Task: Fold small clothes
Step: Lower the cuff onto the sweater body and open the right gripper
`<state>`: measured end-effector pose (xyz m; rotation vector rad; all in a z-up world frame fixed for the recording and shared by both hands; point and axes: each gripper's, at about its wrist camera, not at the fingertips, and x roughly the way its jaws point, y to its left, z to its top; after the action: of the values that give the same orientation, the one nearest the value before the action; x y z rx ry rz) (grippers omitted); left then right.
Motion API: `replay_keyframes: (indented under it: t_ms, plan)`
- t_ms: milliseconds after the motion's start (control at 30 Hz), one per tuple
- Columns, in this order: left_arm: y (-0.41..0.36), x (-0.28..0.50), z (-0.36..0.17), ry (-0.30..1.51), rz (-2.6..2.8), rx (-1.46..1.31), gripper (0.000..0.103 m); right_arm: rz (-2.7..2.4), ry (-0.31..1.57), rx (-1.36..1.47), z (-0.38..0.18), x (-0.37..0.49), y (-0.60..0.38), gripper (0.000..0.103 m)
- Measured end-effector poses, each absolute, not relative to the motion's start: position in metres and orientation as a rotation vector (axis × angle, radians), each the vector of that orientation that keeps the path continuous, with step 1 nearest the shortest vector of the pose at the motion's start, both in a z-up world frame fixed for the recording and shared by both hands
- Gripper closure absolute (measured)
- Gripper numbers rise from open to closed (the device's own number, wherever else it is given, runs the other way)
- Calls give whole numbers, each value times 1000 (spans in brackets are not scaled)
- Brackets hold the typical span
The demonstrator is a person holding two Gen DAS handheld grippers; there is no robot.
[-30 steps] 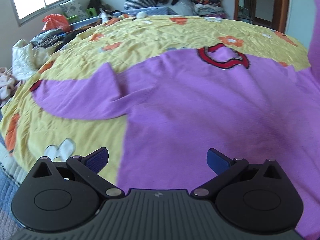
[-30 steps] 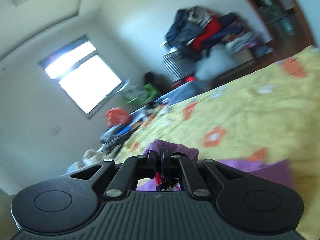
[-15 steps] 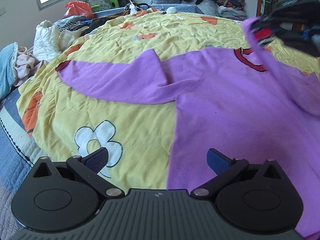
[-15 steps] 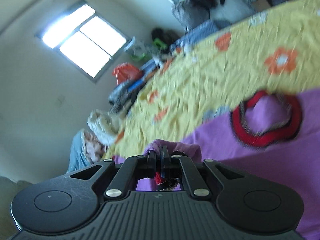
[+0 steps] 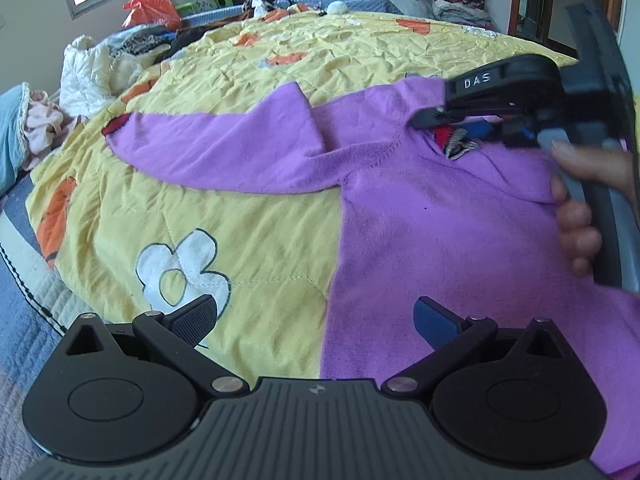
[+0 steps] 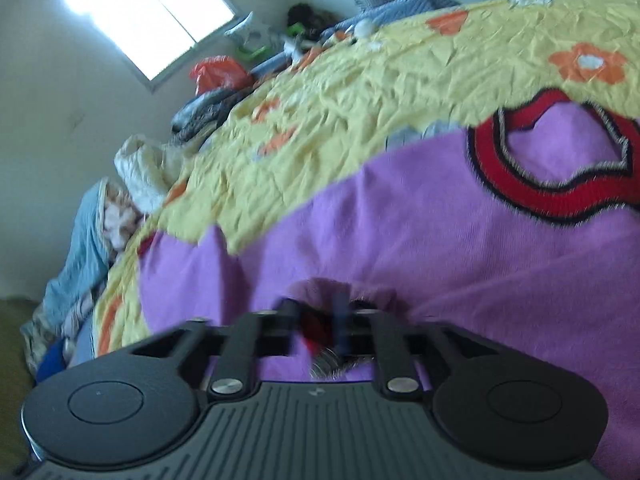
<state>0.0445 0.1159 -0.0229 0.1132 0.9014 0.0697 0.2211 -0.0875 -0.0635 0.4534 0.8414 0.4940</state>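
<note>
Between parting right gripper fingers: purple sweater cuff.

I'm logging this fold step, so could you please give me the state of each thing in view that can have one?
Purple sweater: spread flat on the yellow quilt, right sleeve cuff folded in over the chest.
Left sleeve: still stretched out sideways, unfolded.
Right claw: jaws have just been opening, cuff between them, resting on the sweater.
Left claw: open, empty, over the sweater's lower edge.
</note>
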Motion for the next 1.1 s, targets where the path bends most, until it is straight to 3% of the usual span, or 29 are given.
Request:
replay_keyframes:
  t_ms: [33,67,300,367,400,433,733,867,900,933,1100]
  plan:
    - [116,45,-23,904,69,105,0,522,834,450,-64,218,-87,20]
    - [117,46,-24,905,68,98,0,564,817,457,-61,214,-88,13]
    - [118,61,-9,870,57,51,0,582,644,456,-11,171,-148,12]
    - [116,69,-3,860,52,33,0,507,654,344,-7,170,-159,22]
    - [114,73,-1,858,51,27,0,466,672,293,-8,171,-161,46]
    - [114,75,1,855,53,22,0,456,679,233,-9,171,-158,54]
    - [138,66,-5,891,117,2,0,702,450,-723,-43,129,-37,55]
    - [158,63,-13,917,142,-37,0,753,417,-987,-63,121,-7,56]
    - [162,63,-15,924,145,-50,0,755,427,-1010,-66,123,-2,66]
    - [165,63,-16,929,146,-61,0,762,451,-979,-64,128,0,94]
    - [174,60,-18,930,144,-82,0,734,549,-533,-23,165,-24,99]
